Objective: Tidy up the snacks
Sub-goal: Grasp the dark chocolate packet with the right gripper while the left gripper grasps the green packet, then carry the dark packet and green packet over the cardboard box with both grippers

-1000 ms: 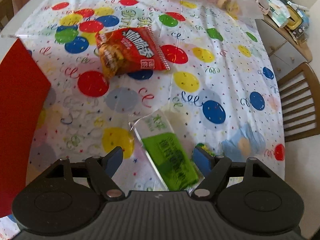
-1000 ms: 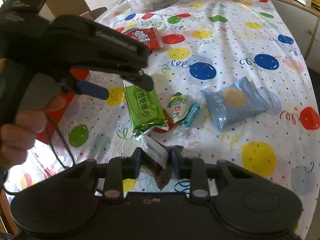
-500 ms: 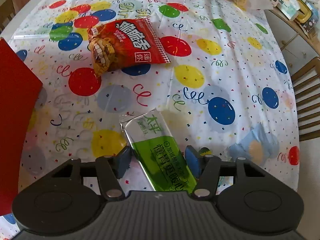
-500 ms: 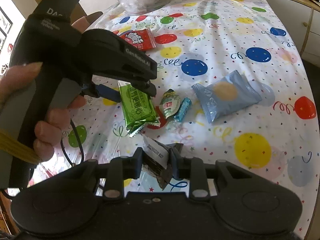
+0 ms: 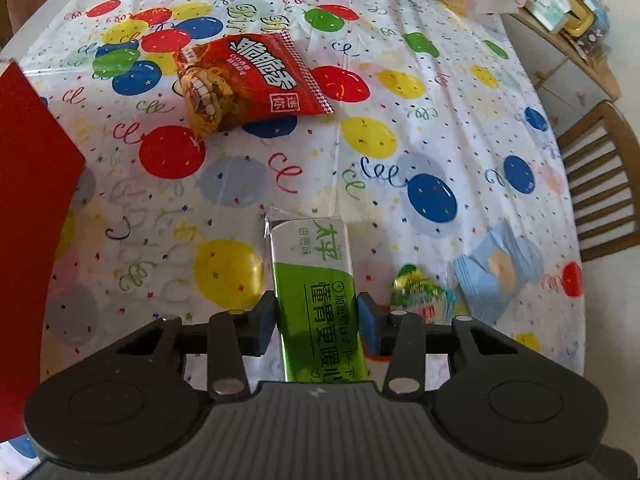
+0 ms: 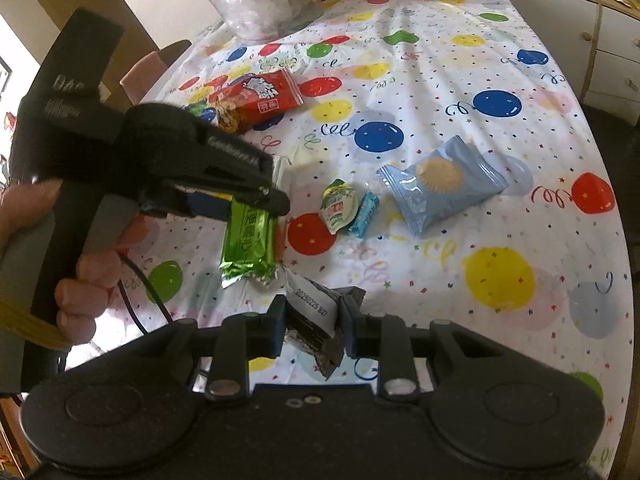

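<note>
green pack (image 5: 316,300) now lifted btwn left jaws, lower end hidden, dark wrapper (image 6: 314,328) partly hidden

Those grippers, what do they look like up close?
Each is black plastic with two round discs, ribbed casing, silver pivot screws and blue finger pads. The left gripper has a pistol-style grey-and-black handle with white lettering, a black cable and a yellow strap. No sleeve shows.

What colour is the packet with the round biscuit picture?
Light blue packet; the right wrist view shows it best.
</note>
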The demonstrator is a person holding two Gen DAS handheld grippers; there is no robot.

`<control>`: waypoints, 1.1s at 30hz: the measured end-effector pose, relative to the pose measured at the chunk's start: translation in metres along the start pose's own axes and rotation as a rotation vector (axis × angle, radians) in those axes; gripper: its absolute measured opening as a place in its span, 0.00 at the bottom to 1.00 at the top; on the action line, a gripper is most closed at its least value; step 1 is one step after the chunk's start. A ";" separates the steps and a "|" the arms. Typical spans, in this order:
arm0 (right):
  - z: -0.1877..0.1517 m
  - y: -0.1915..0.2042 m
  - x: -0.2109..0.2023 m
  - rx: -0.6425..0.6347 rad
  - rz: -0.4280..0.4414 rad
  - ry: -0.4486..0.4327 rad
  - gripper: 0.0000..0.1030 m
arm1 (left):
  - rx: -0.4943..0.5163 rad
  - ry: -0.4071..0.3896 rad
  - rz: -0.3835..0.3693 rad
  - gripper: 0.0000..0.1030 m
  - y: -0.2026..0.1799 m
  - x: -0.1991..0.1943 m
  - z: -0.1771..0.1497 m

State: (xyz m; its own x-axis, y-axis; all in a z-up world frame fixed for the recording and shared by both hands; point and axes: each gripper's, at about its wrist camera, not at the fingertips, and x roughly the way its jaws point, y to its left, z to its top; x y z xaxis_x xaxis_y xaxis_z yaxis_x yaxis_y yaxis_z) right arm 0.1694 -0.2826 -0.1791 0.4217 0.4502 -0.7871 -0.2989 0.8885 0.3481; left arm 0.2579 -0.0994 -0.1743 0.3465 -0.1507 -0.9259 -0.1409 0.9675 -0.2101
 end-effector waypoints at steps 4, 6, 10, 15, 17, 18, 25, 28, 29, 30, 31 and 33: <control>-0.004 0.006 -0.008 0.019 -0.009 -0.014 0.25 | 0.026 0.004 -0.028 0.41 0.010 -0.012 -0.011; -0.005 0.010 -0.013 0.027 -0.012 -0.023 0.25 | 0.041 0.010 -0.034 0.41 0.015 -0.020 -0.017; -0.007 0.021 -0.026 0.026 -0.016 -0.044 0.25 | 0.073 0.007 -0.043 0.41 0.023 -0.040 -0.027; -0.007 0.040 -0.044 0.019 -0.020 -0.086 0.25 | 0.108 -0.004 -0.091 0.41 0.033 -0.074 -0.036; -0.006 0.048 -0.051 0.020 -0.022 -0.103 0.25 | 0.116 -0.014 -0.115 0.41 0.039 -0.089 -0.037; -0.006 0.052 -0.055 0.017 -0.021 -0.113 0.25 | 0.122 -0.023 -0.122 0.41 0.041 -0.097 -0.038; 0.005 0.088 -0.072 -0.012 -0.012 -0.171 0.25 | 0.138 -0.070 -0.149 0.41 0.063 -0.147 -0.038; 0.011 0.107 -0.075 -0.032 -0.001 -0.188 0.25 | 0.141 -0.092 -0.155 0.41 0.076 -0.167 -0.037; 0.013 0.113 -0.075 -0.039 0.003 -0.192 0.25 | 0.143 -0.101 -0.155 0.41 0.082 -0.173 -0.036; 0.015 0.120 -0.075 -0.047 0.007 -0.197 0.25 | 0.145 -0.109 -0.152 0.41 0.087 -0.179 -0.035; 0.017 0.126 -0.075 -0.054 0.010 -0.201 0.25 | 0.144 -0.116 -0.149 0.41 0.092 -0.184 -0.033; 0.022 0.140 -0.073 -0.068 0.016 -0.208 0.25 | 0.141 -0.133 -0.144 0.41 0.106 -0.194 -0.031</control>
State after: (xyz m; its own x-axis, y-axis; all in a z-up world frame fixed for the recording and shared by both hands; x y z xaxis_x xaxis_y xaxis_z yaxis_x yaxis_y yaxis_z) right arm 0.1151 -0.1892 -0.0615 0.5819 0.4794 -0.6569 -0.3617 0.8760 0.3190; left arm 0.1473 0.0258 -0.0265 0.4742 -0.2695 -0.8381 0.0461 0.9583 -0.2821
